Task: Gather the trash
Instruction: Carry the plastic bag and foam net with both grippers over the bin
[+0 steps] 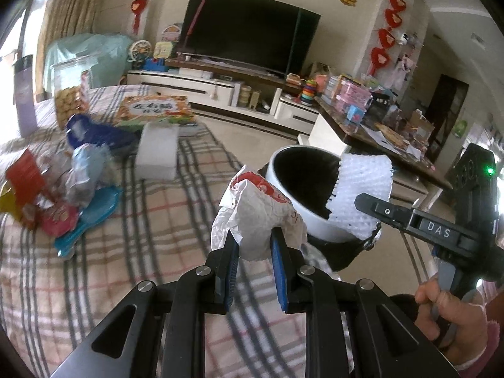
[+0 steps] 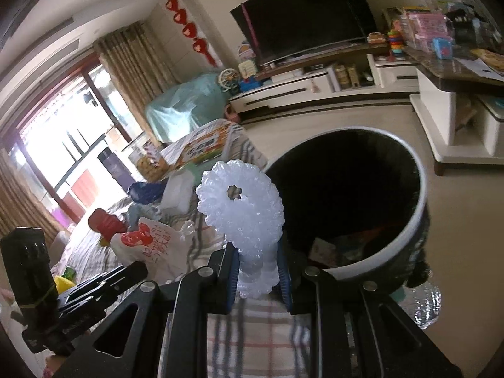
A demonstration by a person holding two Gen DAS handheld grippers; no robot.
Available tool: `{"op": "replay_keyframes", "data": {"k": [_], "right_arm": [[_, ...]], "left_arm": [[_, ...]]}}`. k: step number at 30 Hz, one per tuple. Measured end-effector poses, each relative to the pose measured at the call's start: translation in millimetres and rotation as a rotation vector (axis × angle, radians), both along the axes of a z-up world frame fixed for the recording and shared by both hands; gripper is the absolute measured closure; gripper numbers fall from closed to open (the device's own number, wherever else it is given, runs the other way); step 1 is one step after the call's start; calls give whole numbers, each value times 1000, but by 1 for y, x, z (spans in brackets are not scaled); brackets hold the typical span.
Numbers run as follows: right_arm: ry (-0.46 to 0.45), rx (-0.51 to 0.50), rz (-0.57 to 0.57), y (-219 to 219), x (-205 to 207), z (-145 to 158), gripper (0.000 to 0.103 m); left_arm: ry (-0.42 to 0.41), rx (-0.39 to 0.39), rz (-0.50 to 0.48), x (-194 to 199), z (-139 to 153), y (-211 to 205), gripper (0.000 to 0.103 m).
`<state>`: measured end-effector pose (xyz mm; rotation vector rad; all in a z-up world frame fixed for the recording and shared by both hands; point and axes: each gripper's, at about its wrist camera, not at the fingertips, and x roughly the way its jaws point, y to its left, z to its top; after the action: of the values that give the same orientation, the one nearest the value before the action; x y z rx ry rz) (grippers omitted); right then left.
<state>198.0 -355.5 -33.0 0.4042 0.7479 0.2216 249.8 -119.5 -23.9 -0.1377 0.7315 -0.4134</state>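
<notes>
My left gripper (image 1: pixel 253 239) is shut on a crumpled white paper wrapper with red print (image 1: pixel 258 208), held above the plaid-covered surface just left of a white-rimmed trash bin (image 1: pixel 299 211). My right gripper (image 2: pixel 256 258) is shut on a white foam net sleeve (image 2: pixel 241 201), held beside the bin's near rim (image 2: pixel 409 236). The bin holds some trash at its bottom (image 2: pixel 327 252). The foam sleeve (image 1: pixel 362 195) shows in the left wrist view over the bin's right rim. The wrapper (image 2: pixel 151 252) shows in the right wrist view at lower left.
More wrappers and bags (image 1: pixel 50 195) lie in a pile on the plaid cloth (image 1: pixel 126 252) at left, with a white box (image 1: pixel 157 151), a snack jar (image 1: pixel 71 94) and an orange box (image 1: pixel 154 110). A cluttered coffee table (image 1: pixel 378 126) and TV stand (image 1: pixel 220 85) stand beyond.
</notes>
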Motion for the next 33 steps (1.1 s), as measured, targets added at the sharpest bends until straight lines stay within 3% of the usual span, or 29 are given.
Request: {"op": "replay_keyframes", "data": {"k": [15, 33], "right_arm": [[24, -34, -96, -51, 8, -6, 78], [49, -51, -118, -62, 20, -8, 77]], "left_arm": [[-15, 29, -73, 41, -2, -48, 84], [-17, 61, -106, 59, -3, -81, 83]]}}
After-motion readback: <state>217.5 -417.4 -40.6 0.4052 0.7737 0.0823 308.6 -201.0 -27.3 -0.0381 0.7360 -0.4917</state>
